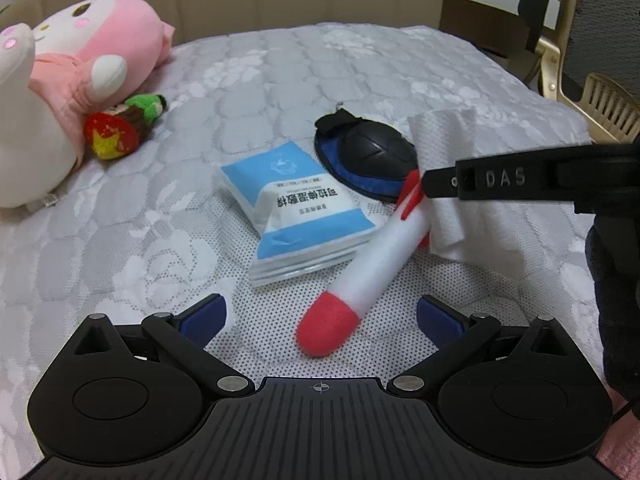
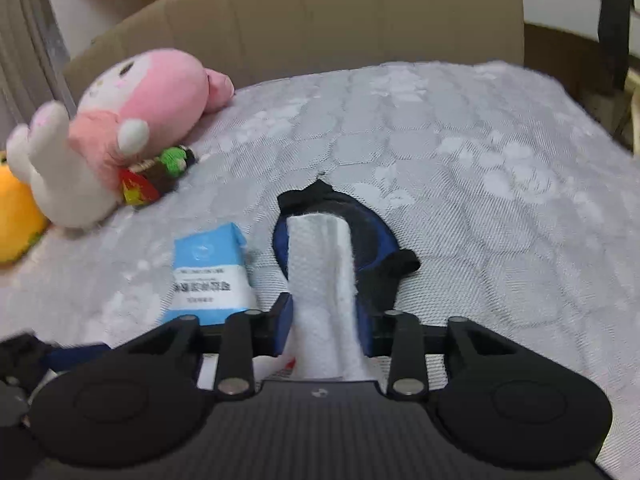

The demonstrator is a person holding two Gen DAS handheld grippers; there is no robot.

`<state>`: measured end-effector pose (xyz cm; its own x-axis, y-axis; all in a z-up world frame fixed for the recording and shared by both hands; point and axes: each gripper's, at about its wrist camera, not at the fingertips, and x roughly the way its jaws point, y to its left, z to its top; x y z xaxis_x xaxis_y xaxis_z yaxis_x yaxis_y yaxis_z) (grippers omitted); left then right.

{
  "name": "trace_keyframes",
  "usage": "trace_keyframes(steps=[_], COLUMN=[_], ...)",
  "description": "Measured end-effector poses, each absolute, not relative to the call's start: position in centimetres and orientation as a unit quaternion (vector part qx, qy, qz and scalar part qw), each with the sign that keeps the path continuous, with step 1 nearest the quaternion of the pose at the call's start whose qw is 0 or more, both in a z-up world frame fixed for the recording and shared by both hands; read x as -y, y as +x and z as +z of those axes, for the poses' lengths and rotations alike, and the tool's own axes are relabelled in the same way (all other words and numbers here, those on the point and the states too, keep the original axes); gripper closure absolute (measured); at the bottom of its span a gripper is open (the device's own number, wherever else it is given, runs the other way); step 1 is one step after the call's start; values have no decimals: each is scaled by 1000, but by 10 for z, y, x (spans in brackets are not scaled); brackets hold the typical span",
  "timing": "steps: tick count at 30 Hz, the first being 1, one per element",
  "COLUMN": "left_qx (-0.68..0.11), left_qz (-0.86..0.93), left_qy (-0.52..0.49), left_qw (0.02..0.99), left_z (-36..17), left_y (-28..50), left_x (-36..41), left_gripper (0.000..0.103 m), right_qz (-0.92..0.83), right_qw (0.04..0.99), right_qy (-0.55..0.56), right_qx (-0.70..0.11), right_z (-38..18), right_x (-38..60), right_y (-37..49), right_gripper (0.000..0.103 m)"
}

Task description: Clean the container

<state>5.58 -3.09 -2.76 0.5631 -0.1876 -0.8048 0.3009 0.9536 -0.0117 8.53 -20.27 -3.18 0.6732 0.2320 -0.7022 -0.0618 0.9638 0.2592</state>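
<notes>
While your left gripper (image 1: 320, 316) hangs over the quilted bedspread (image 1: 280, 80), its blue pads (image 1: 204, 316) stand wide apart with nothing between them. Just ahead of it lies a white foam rocket toy (image 1: 372, 252) with a red nose, its tail fins touching the black and blue container (image 1: 372, 156), a small zip case lying open. A blue and white wet wipe packet (image 1: 296, 204) rests just left of the rocket and near the case. Your right gripper (image 1: 472, 180) reaches in from the right edge with a white wipe (image 1: 452, 184) hanging from its tip beside the case. A pink plush rabbit (image 1: 100, 48) lies at the far left with a small knitted toy (image 1: 124, 124) against it.

From the right wrist, your right gripper (image 2: 326, 320) has its blue pads (image 2: 284, 328) slightly parted, the white wipe (image 2: 320, 280) running up between them; whether they press on it you cannot tell through the blur. The wipe drapes over the container (image 2: 380, 248), which lies straight ahead. The wet wipe packet (image 2: 208, 272) sits to its left, and the plush rabbit (image 2: 152, 104) lies farther left near the beige headboard (image 2: 320, 20).
</notes>
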Motion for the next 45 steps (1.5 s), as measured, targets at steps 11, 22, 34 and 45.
trace_keyframes(steps=[11,22,34,45], left_qx=[-455,-479,-492,-496], left_qz=[-132,-126,-129,-125], left_qy=[63,75,77,86], left_qw=[879,865,858,855], left_z=[-31,-40,-46,-49], left_y=[59,62,62,63], left_x=[28,24,28,30], left_gripper=[0,0,0,0], right_qz=[93,217,148,119], right_qw=[891,827,874,895], right_qy=[234,211,92,116], right_qx=[-379,-473,-454,-413], right_z=[-17,-47,-47,-42], right_x=[242,180,162,177], right_y=[82,74,70,81], right_gripper=[97,96,59,97])
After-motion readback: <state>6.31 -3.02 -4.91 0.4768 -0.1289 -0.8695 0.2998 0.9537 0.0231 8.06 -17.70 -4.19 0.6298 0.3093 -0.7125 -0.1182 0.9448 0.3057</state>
